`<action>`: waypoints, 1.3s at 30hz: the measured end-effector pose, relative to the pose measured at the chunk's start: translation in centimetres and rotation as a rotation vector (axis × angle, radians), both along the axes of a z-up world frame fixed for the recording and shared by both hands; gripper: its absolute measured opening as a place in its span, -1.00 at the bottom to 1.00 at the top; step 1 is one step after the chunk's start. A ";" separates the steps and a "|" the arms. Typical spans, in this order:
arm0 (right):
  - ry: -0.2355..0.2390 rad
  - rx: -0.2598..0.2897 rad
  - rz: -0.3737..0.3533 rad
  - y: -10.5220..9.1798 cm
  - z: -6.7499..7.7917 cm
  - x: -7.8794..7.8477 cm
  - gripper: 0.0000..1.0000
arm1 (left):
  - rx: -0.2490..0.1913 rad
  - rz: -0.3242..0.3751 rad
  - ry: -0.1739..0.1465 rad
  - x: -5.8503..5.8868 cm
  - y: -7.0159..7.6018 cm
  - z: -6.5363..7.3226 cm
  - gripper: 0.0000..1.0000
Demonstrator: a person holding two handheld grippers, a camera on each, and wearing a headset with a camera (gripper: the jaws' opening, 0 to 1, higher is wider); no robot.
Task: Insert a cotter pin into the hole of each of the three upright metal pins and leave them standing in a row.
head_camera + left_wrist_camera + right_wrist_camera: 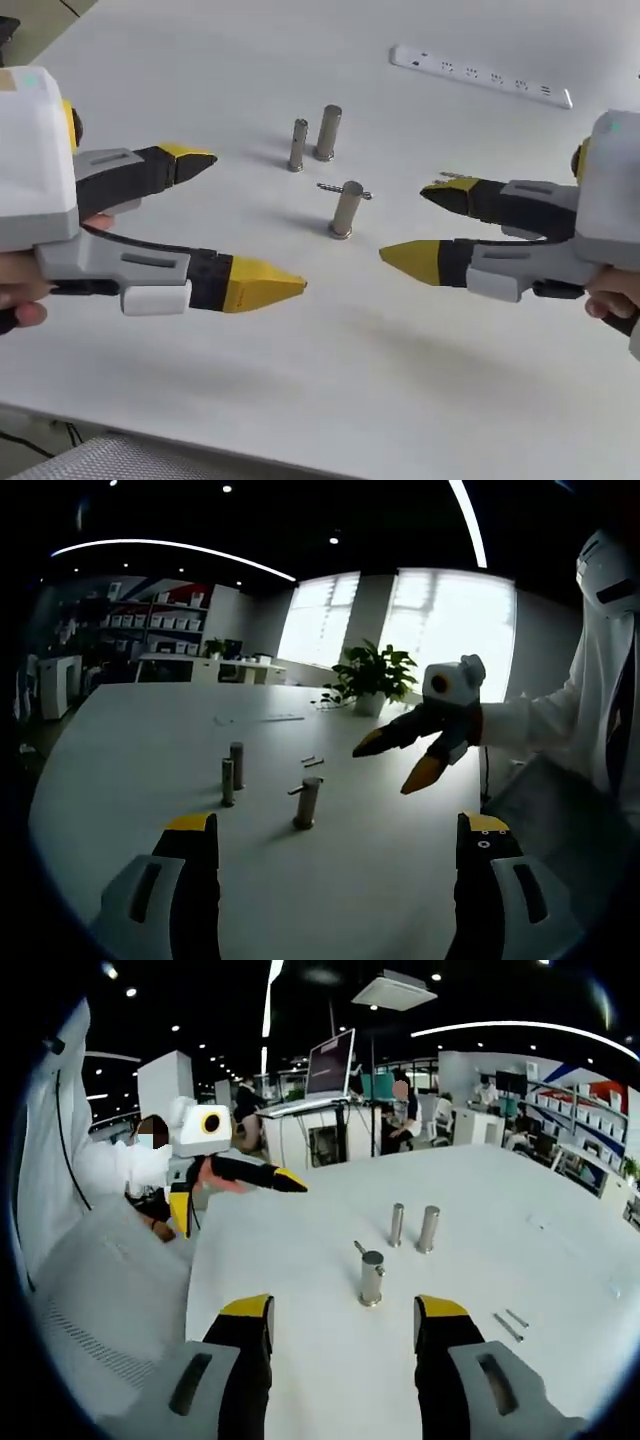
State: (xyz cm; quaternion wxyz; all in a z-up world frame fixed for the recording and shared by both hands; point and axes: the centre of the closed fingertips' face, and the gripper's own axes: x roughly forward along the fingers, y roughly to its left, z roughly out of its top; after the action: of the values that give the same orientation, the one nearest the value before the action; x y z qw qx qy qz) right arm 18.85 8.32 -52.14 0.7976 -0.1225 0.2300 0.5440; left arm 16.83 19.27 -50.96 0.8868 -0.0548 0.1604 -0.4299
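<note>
- Looking across the white tabletop [330, 380], we find open room around three upright silver metal pins [328, 132]; a white power strip [480, 75] lies farther off.
- The nearest pin [346, 210], thin cotter pin [328, 187] through its top, stands between left gripper [258, 222] and right gripper [402, 222], touching neither.
- Both pairs of jaws gape wide, empty.

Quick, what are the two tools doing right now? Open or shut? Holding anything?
Left tool: open, holding nothing.
Right tool: open, holding nothing.
</note>
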 end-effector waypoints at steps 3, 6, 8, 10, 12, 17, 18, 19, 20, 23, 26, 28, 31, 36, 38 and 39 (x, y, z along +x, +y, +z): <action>0.071 0.073 -0.070 -0.9 0.1 -0.5 0.32 | 0.006 -0.020 0.015 -0.4 -0.4 -0.3 0.98; 0.078 0.093 -0.099 -2.0 0.2 -0.7 0.40 | -0.006 -0.040 0.018 -0.8 -1.0 -0.2 0.98; 0.086 0.106 -0.144 -2.6 0.3 -0.6 0.42 | -0.009 -0.046 0.025 -0.9 -1.2 -0.2 0.98; 0.084 0.116 -0.155 -2.9 0.5 -0.7 0.46 | -0.012 -0.046 0.027 -0.9 -1.2 -0.2 0.98; 0.090 0.119 -0.162 -3.0 0.5 -0.9 0.56 | -0.018 -0.036 0.029 -0.6 -1.2 -0.1 0.98; 0.097 0.107 -0.161 -2.7 0.4 -1.1 0.86 | -0.041 -0.005 0.024 0.0 -1.0 0.1 0.96; 0.096 0.111 -0.157 -2.6 0.5 -1.2 0.89 | -0.043 0.008 0.020 0.2 -0.8 0.2 0.94; 0.099 0.113 -0.157 -2.5 0.6 -1.2 0.91 | -0.047 0.012 0.025 0.4 -0.7 0.1 0.94; 0.102 0.111 -0.155 -2.4 0.6 -1.1 0.93 | -0.052 0.013 0.035 0.5 -0.6 0.0 0.95; 0.111 0.092 -0.149 -2.4 0.3 -1.2 0.95 | -0.042 0.015 0.039 0.9 -0.3 -0.2 0.97; 0.127 0.101 -0.159 -2.4 0.1 -1.1 0.97 | -0.043 0.021 0.053 1.6 0.1 -0.3 0.98; 0.137 0.112 -0.177 -2.5 0.1 -1.0 0.97 | -0.039 0.019 0.066 2.0 0.2 -0.5 0.98; 0.145 0.116 -0.198 -2.8 0.1 -0.8 0.97 | -0.038 0.021 0.068 2.9 0.4 -0.5 0.98; 0.147 0.120 -0.226 -3.6 0.5 -1.1 0.96 | -0.074 0.077 0.033 5.7 1.4 0.7 0.96; 0.148 0.123 -0.237 -3.9 0.6 -1.2 0.95 | -0.087 0.095 0.027 6.5 1.8 1.3 0.93; 0.147 0.124 -0.244 -4.4 0.7 -1.3 0.95 | -0.088 0.099 0.024 6.8 2.0 1.5 0.94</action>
State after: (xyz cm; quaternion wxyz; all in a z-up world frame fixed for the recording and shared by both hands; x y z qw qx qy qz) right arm 17.58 3.91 -51.44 0.8447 -0.0040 0.2669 0.4639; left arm 23.62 21.22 -49.50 0.9017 -0.1069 0.1493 -0.3914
